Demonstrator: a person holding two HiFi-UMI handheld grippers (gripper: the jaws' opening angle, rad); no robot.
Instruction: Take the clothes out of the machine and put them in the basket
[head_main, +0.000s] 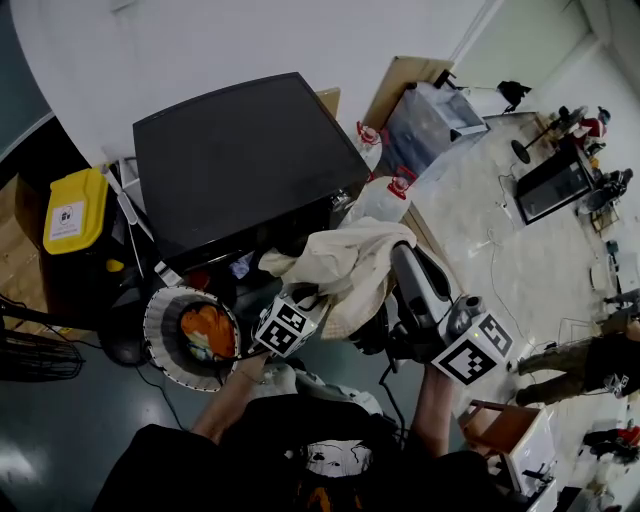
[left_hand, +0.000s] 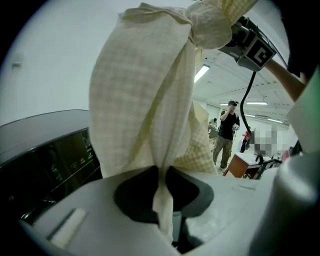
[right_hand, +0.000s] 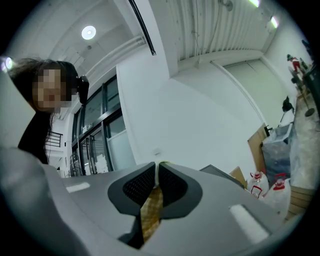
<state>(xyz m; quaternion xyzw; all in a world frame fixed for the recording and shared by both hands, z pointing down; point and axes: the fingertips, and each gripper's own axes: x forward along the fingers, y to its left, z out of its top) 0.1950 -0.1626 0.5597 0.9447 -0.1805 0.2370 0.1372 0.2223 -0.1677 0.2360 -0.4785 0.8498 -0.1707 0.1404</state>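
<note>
Two claws: both grip the same cream checked cloth (head_main: 350, 258), which is held up in the air in front of the machine (head_main: 245, 160).
Left claw (left_hand: 162, 172): its jaws are pinched together on a narrow fold of the cloth (left_hand: 150, 90), which fans out wide above them.
Right claw (right_hand: 157, 172): its jaws are pressed onto a thin strip of the cloth (right_hand: 151, 210), with no gap showing.
Cloth: it is bunched between the left claw (head_main: 310, 297) and the right claw (head_main: 402, 255), above the open door (head_main: 190, 338) and clear of the machine.
Machine: black, with a dark flat top. Its round door is swung open at the lower left.
Door: an orange and pale shape shows in the glass. I cannot tell whether it is clothing or a reflection.
Drum opening: hidden behind the cloth and claws.
Pale rounded shape (head_main: 310, 385): it lies below the claws and is mostly covered by the person's arms, so I cannot tell what it is.
Yellow-lidded bin (head_main: 75, 210): left of the machine, lid shut, contents hidden.
Clear box (head_main: 432, 120): by the wall to the right, contents unreadable.
</note>
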